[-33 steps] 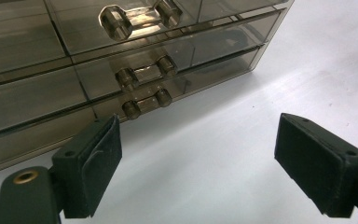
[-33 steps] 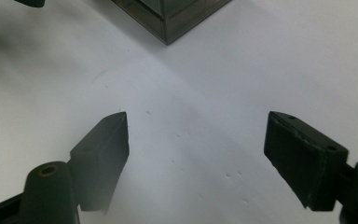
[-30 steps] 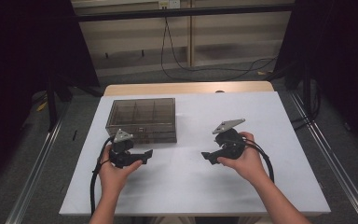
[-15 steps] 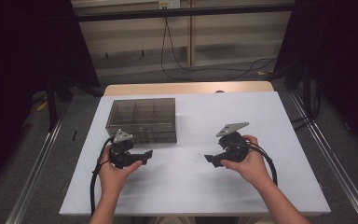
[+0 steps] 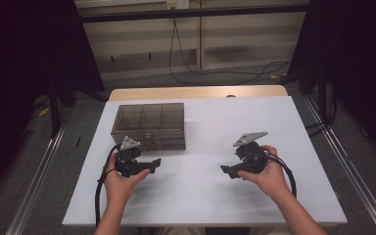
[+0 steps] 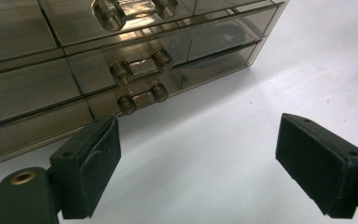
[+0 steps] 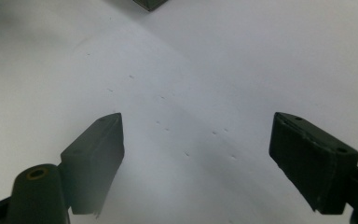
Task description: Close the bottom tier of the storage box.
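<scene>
The smoky clear drawer box [image 5: 148,126] is cut off at the top and left of the left claw view, and its contents are hard to read: a dark shape shows dimly behind the tinted front [image 6: 223,35], but what it is cannot be told. In the right claw view a dark corner at the top edge [image 7: 149,3] is too cropped to name with certainty.

The box sits on the white bench [image 5: 210,196] toward its far left, with stacked drawers that each carry a pair of round clear knobs [image 6: 142,98]. Cables lie on the floor [image 5: 210,73] beyond the bench.

The left claw [image 5: 149,165] rests low on the bench just in front of the box, its jaws spread wide and holding nothing, aimed past the box's front corner. The right claw [image 5: 227,171] sits well apart from the box on the bench's right half, jaws likewise spread and empty over bare white surface marked with small specks [image 7: 186,153]. Each is gripped by a hand [image 5: 120,183].
</scene>
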`<state>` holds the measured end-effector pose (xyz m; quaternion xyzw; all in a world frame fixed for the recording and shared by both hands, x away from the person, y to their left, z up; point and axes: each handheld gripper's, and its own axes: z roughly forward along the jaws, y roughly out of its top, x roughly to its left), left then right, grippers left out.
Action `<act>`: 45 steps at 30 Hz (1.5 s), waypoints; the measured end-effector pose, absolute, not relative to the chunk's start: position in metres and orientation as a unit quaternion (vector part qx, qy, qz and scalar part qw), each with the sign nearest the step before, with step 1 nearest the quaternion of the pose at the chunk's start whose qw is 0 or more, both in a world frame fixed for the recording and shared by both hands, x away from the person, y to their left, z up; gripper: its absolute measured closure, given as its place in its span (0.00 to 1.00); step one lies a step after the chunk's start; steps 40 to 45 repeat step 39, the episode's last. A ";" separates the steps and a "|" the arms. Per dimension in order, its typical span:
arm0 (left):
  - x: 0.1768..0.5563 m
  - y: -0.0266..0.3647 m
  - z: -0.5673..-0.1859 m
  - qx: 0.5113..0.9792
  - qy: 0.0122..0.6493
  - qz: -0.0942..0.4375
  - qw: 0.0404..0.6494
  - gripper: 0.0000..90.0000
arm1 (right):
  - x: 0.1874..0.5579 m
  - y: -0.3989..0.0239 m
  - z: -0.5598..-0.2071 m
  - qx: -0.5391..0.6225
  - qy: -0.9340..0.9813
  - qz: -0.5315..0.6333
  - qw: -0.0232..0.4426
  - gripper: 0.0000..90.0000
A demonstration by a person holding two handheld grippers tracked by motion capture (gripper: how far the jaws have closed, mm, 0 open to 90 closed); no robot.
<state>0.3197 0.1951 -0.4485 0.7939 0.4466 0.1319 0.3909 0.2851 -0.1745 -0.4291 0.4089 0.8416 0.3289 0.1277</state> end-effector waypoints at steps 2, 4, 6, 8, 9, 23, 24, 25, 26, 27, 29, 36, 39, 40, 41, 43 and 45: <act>0.320 0.195 -0.449 0.794 0.446 0.132 0.390 0.16 | 0.284 -0.176 -0.431 0.412 0.840 0.328 0.129 0.20; 0.320 0.195 -0.449 0.793 0.448 0.133 0.391 0.16 | 0.283 -0.179 -0.434 0.415 0.839 0.328 0.127 0.20; 0.320 0.195 -0.449 0.793 0.447 0.133 0.391 0.16 | 0.282 -0.181 -0.436 0.418 0.838 0.327 0.128 0.20; 0.320 0.195 -0.449 0.795 0.446 0.131 0.390 0.16 | 0.280 -0.184 -0.437 0.422 0.836 0.328 0.126 0.19; 0.320 0.195 -0.449 0.795 0.446 0.132 0.389 0.16 | 0.280 -0.185 -0.438 0.422 0.837 0.325 0.126 0.19; 0.319 0.194 -0.450 0.797 0.444 0.130 0.388 0.17 | 0.268 -0.191 -0.442 0.420 0.833 0.336 0.129 0.19; 0.319 0.194 -0.450 0.797 0.444 0.130 0.388 0.17 | 0.268 -0.191 -0.442 0.418 0.834 0.334 0.134 0.19; 0.319 0.194 -0.450 0.797 0.444 0.130 0.389 0.17 | 0.267 -0.192 -0.443 0.419 0.834 0.334 0.133 0.19; 0.319 0.194 -0.450 0.797 0.444 0.131 0.388 0.17 | 0.266 -0.192 -0.443 0.419 0.834 0.335 0.131 0.18; 0.319 0.194 -0.450 0.797 0.444 0.130 0.388 0.17 | 0.265 -0.193 -0.444 0.418 0.835 0.333 0.133 0.18; 0.319 0.193 -0.450 0.798 0.444 0.130 0.386 0.17 | 0.263 -0.193 -0.444 0.418 0.836 0.329 0.134 0.16; 0.319 0.192 -0.451 0.800 0.442 0.127 0.386 0.16 | 0.260 -0.196 -0.445 0.418 0.836 0.330 0.135 0.15; 0.319 0.190 -0.452 0.803 0.439 0.126 0.382 0.16 | 0.260 -0.200 -0.448 0.422 0.834 0.328 0.136 0.15; 0.319 0.190 -0.452 0.803 0.439 0.126 0.382 0.16 | 0.260 -0.200 -0.448 0.422 0.834 0.328 0.136 0.15; 0.319 0.190 -0.452 0.803 0.439 0.126 0.382 0.16 | 0.260 -0.200 -0.448 0.422 0.834 0.328 0.136 0.15; 0.319 0.190 -0.452 0.803 0.439 0.126 0.382 0.16 | 0.260 -0.200 -0.448 0.422 0.834 0.328 0.136 0.15; 0.319 0.190 -0.452 0.803 0.439 0.126 0.382 0.16 | 0.260 -0.200 -0.448 0.422 0.834 0.328 0.136 0.15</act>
